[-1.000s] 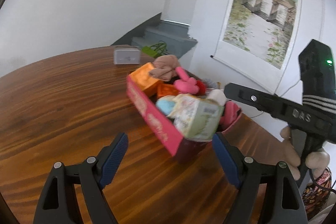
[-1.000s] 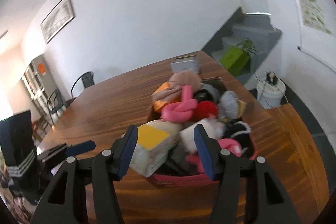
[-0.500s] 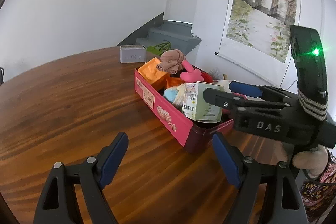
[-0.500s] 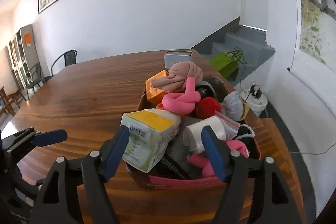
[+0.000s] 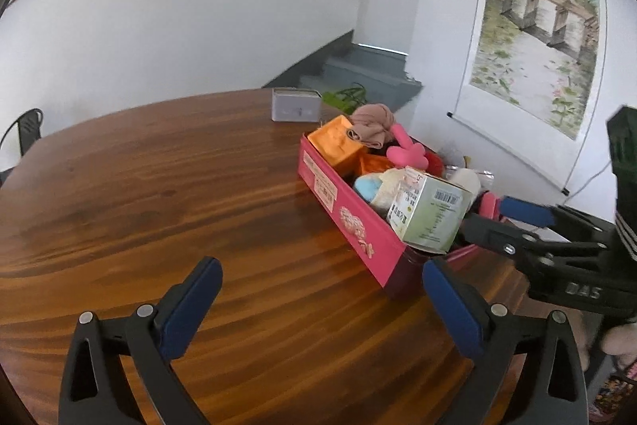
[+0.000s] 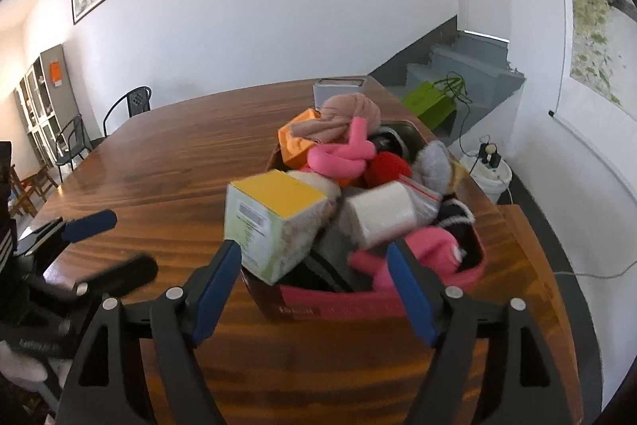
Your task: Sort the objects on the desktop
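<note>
Currently, the left gripper (image 5: 320, 299) is held wide open over bare wood of the round table (image 5: 159, 186), nothing gripped. Its blue pads (image 5: 189, 305) are well apart, clear of the surface.

A grey tin (image 5: 296, 104) is seen near the far table edge, apart from everything else.

The pink box (image 5: 350, 226) is placed on the right side of the table, close to the edge, packed full. Contents noted front to back in the left wrist view: green-and-yellow carton (image 5: 432, 212) tilted at the near corner and sticking out over the rim, light blue soft item (image 5: 366, 188) beside it, orange block (image 5: 336, 144) at the far corner, tan cloth bundle (image 5: 372, 126) resting on top of it, pink knotted tube (image 5: 406, 154) just right of that.

The right gripper (image 6: 314, 289) is held at the near end of the box, open about the width of that end, nothing gripped. The carton (image 6: 270, 222) is just above and inside its left finger; whether the pad touches it cannot be told. A white roll in a plastic bag (image 6: 382, 214) is seen between the fingers, further in. A red ball (image 6: 388, 168) and a grey soft item (image 6: 434, 162) are seen behind it.
</note>
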